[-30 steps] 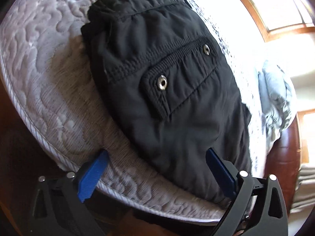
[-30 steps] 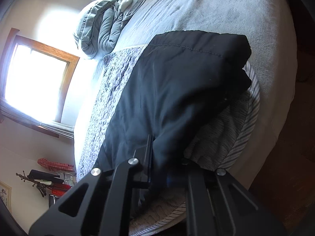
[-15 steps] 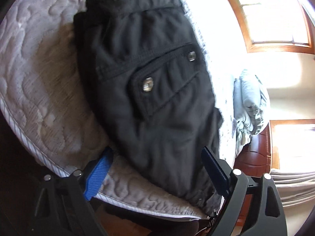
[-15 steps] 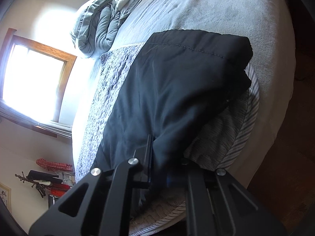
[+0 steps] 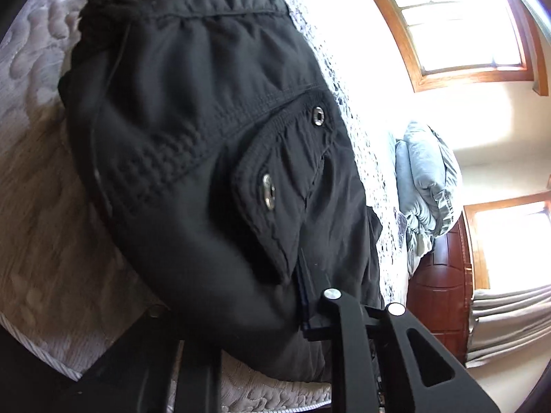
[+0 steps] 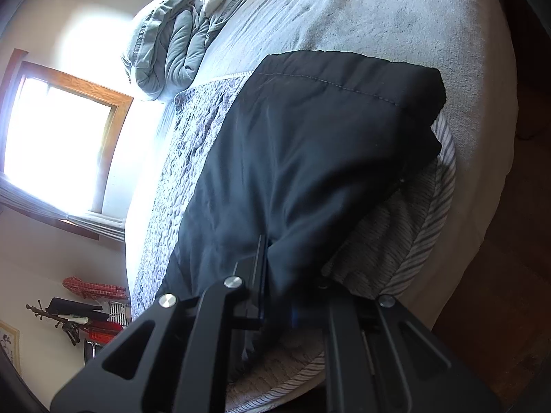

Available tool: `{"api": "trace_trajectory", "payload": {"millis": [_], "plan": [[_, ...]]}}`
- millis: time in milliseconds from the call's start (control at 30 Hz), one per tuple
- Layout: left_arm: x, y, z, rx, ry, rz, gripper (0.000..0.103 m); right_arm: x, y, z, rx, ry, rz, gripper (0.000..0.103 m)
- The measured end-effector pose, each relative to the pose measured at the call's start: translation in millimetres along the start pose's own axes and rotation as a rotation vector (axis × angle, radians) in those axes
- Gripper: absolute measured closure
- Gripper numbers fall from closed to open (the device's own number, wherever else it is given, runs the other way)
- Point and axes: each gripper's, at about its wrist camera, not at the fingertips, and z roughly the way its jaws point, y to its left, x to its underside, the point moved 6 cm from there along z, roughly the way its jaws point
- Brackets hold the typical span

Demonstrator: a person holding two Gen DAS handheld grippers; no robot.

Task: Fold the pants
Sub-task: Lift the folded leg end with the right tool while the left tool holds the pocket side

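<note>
left gripper point(image 5: 248, 313) is closing its jaws on the near edge of the black nylon cargo pants point(image 5: 206, 130); right gripper point(image 6: 292, 296) is clamped on the same edge. the pants lie on the grey quilted bedspread point(image 5: 38, 206), long axis running from both grippers toward 12 o'clock. no legible writing or brand.

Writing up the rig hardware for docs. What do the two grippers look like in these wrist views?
Both match: the left gripper and right gripper have matte black angular linkage arms with slot-shaped cutouts and round silver pivot pins. A dark blue pad lines the inside of the left gripper's finger; a blue edge shows on the right gripper too. No cables, markings or sleeves are visible.
</note>
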Motion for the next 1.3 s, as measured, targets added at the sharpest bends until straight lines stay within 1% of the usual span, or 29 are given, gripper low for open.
{"api": "trace_trajectory", "payload": {"millis": [67, 200, 333, 433, 500, 567, 667, 700, 733, 767, 800, 833, 867, 933, 967, 1000, 1033, 1067, 1100, 1133, 1167, 1200, 1233, 1300], "plan": [[0, 0, -8, -0.006, -0.012, 0.01, 0.087, 0, 3, 0, -0.004, -0.003, -0.004, 0.095], [-7, -12, -16, -0.022, -0.075, 0.081, 0.089, 3, 19, 3, -0.017, -0.003, -0.047, 0.097], [-27, -4, -31, -0.019, -0.124, 0.072, 0.089, 8, 51, 19, -0.066, 0.029, -0.088, 0.097], [-43, 6, -47, -0.039, -0.173, 0.069, 0.089, 16, 80, 41, -0.088, 0.064, -0.143, 0.097], [-53, 15, -54, -0.05, -0.203, 0.046, 0.089, 22, 95, 59, -0.11, 0.092, -0.152, 0.097], [-59, 21, -59, -0.071, -0.22, 0.048, 0.089, 28, 101, 77, -0.105, 0.115, -0.155, 0.097], [-59, 22, -63, -0.08, -0.215, 0.059, 0.085, 32, 99, 87, -0.076, 0.121, -0.146, 0.096], [-58, 22, -62, -0.077, -0.212, 0.054, 0.083, 33, 95, 87, -0.074, 0.12, -0.14, 0.09], [-58, 17, -59, -0.078, -0.211, 0.054, 0.081, 33, 90, 86, -0.075, 0.125, -0.115, 0.078], [-57, 17, -58, -0.081, -0.209, 0.056, 0.079, 32, 82, 85, -0.08, 0.136, -0.07, 0.07], [-56, 18, -58, -0.084, -0.206, 0.058, 0.074, 32, 76, 83, -0.102, 0.138, -0.032, 0.064], [-55, 19, -57, -0.083, -0.206, 0.055, 0.071, 31, 70, 81, -0.116, 0.133, -0.005, 0.064], [-55, 13, -47, -0.083, -0.209, 0.048, 0.07, 27, 63, 78, -0.113, 0.122, 0.024, 0.064], [-54, 13, -44, -0.083, -0.213, 0.031, 0.07, 24, 57, 78, -0.115, 0.106, 0.045, 0.064], [-58, 18, -50, -0.079, -0.214, 0.023, 0.07, 23, 56, 79, -0.127, 0.111, 0.051, 0.064], [-58, 19, -50, -0.077, -0.214, 0.016, 0.07, 21, 55, 82, -0.133, 0.118, 0.055, 0.07], [-58, 19, -49, -0.078, -0.214, 0.01, 0.07, 18, 57, 84, -0.128, 0.122, 0.049, 0.082], [-58, 27, -58, -0.079, -0.215, 0.008, 0.07, 17, 60, 85, -0.123, 0.124, 0.025, 0.087], [-58, 28, -60, -0.088, -0.214, 0.008, 0.067, 17, 68, 85, -0.12, 0.117, -0.003, 0.093], [-58, 29, -62, -0.108, -0.211, 0.014, 0.062, 16, 74, 83, -0.107, 0.109, -0.03, 0.095], [-59, 33, -70, -0.125, -0.21, 0.022, 0.06, 16, 81, 79, -0.079, 0.095, -0.074, 0.096], [-58, 34, -73, -0.145, -0.211, 0.035, 0.055, 16, 89, 75, -0.055, 0.078, -0.116, 0.097], [-57, 34, -74, -0.16, -0.211, 0.044, 0.052, 17, 94, 72, -0.031, 0.062, -0.153, 0.097], [-58, 32, -75, -0.185, -0.206, 0.066, 0.052, 22, 114, 62, 0.025, 0.017, -0.264, 0.098]]}}
